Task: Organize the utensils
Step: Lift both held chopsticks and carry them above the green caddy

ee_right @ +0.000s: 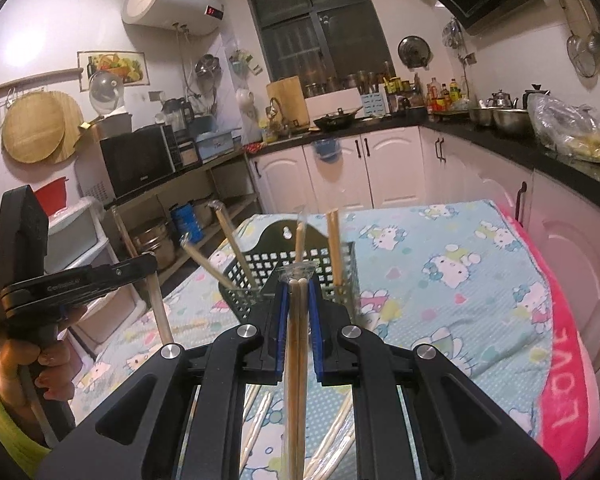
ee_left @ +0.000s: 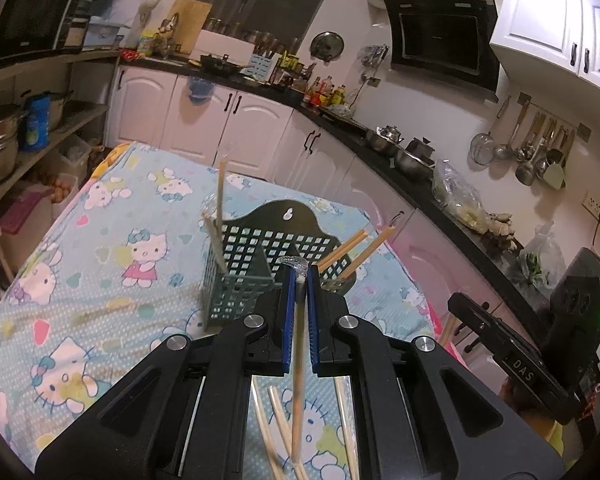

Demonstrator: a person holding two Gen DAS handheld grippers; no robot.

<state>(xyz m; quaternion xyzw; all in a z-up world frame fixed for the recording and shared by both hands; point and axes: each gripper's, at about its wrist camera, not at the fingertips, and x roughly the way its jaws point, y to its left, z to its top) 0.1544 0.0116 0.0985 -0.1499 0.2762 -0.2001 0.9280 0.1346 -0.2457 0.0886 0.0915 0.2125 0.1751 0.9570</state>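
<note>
My left gripper is shut on a thin pale chopstick that runs down between its blue pads. The chopstick is lifted above the table, just in front of the dark green mesh basket. Several chopsticks lean upright in the basket. My right gripper is shut on a pair of wooden chopsticks in a clear wrapper, close behind the same basket. More wrapped chopsticks lie loose on the cloth under both grippers. In the right wrist view a hand holds the left gripper at the left.
The table wears a light blue cartoon-cat cloth with a pink towel along its right side. White cabinets and a black counter with pots stand behind. Open shelves with a microwave are at the left.
</note>
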